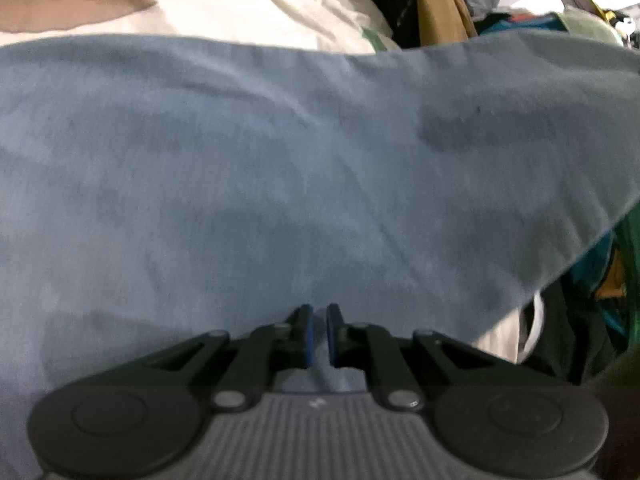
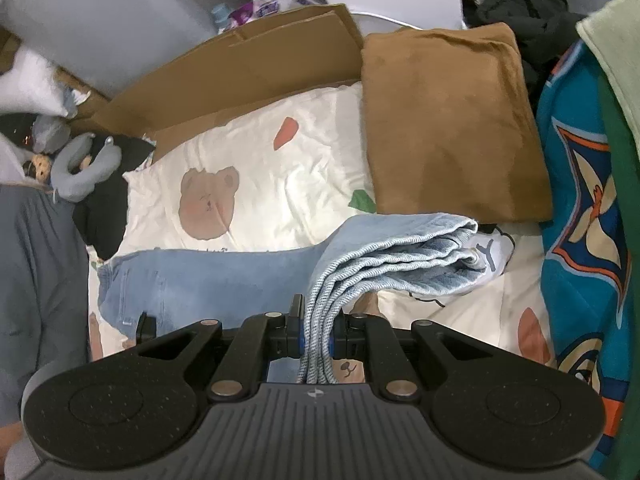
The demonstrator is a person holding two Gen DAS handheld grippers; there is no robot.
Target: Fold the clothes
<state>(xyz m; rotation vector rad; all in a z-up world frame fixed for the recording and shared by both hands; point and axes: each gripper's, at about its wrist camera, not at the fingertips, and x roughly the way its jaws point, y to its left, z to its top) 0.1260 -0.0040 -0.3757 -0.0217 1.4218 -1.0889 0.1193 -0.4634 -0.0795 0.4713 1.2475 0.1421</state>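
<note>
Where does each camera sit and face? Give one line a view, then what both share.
Left wrist: on the left tongs, looking down close over the jeans; both fingers nip a fold of denim.
Right wrist: on the right tongs, looking down across the bed sheet at a brown folded garment; fingers clamp bunched denim layers.
Shared: the jeans and the bear-print sheet.

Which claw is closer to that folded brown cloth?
Right. The right claw grips bunched jeans, and the brown cloth lies just beyond that fold. The left claw pinches the jeans too; its view shows no such folded cloth.
</note>
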